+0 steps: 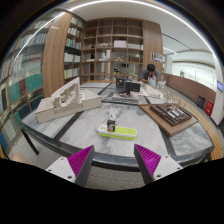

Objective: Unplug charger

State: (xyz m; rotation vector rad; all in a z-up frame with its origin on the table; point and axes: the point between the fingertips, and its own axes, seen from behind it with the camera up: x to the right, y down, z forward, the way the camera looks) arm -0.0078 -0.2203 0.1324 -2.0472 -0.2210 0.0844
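Ahead, charger point(111, 125) upright beyond open tool point(114, 160).

Bright, even indoor light from ceiling strip point(120, 6) overhead; soft shadows. Strong fisheye bending toward edges (shelves curve). Distant detail small, slightly soft; no harsh glare.

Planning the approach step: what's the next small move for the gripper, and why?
Probably ease forward and slightly down toward the charger on the green strip. The gripper is open, nothing between its fingers, and the charger stands well beyond them, roughly centred, so closing now would catch nothing.
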